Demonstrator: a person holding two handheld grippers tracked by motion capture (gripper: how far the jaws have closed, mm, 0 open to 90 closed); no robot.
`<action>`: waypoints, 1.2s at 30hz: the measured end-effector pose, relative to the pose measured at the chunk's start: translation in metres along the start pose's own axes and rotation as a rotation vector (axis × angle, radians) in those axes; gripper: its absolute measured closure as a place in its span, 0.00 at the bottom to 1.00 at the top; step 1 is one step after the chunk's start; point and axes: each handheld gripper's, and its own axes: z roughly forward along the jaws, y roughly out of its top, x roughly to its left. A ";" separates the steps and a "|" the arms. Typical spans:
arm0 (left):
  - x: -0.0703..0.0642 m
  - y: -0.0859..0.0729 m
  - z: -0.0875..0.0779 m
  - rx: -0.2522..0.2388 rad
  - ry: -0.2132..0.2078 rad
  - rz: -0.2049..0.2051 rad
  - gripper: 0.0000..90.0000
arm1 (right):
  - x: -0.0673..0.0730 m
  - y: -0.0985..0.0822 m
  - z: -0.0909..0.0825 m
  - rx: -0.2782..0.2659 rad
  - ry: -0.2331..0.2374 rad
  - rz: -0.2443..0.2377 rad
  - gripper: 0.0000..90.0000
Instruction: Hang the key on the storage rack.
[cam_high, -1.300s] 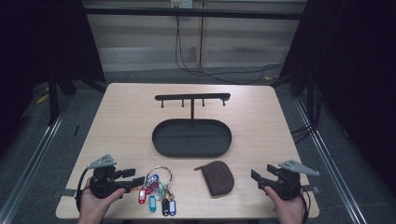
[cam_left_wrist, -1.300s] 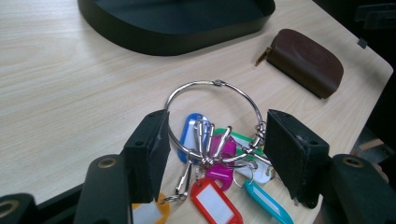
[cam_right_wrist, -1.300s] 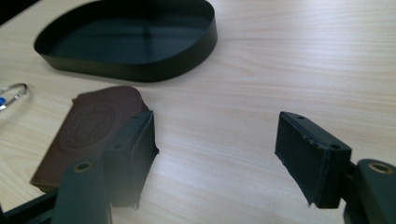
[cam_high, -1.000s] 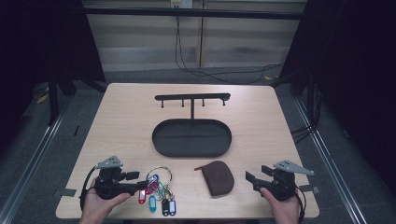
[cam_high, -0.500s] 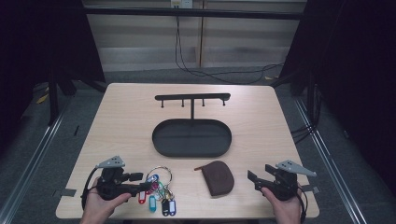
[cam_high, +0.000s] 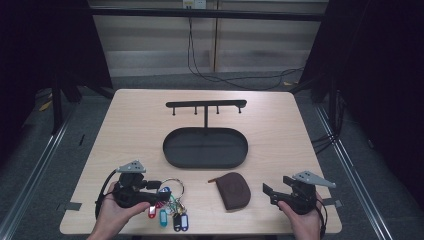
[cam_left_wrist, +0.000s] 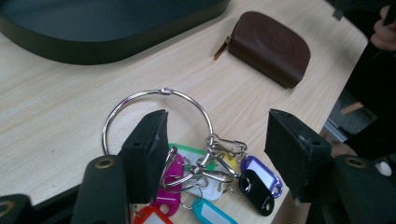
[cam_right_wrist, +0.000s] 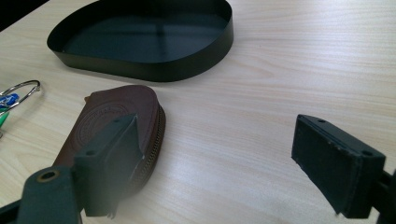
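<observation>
Two grippers are held low in the high view. The left gripper, jaws apart and gripping nothing, is poised over the key ring with its coloured tags, lying lower left of centre. The right gripper, jaws just opened wide and empty, is aimed at the brown pouch. The black tray and the hook stand are unused, so nothing appears done yet. Individual clips on the ring are revealed in the left gripper view; the pouch's zip edge is shown in the right gripper view.
</observation>
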 end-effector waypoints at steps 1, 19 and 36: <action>0.000 0.003 0.002 0.046 0.001 0.014 0.41 | -0.001 0.000 0.000 -0.001 0.000 0.000 0.17; -0.007 0.035 0.020 0.196 0.036 0.041 0.48 | -0.002 0.000 -0.001 -0.001 -0.009 -0.005 0.18; -0.014 0.065 0.064 0.453 0.081 0.050 0.61 | -0.002 0.000 -0.001 0.007 -0.001 -0.008 0.19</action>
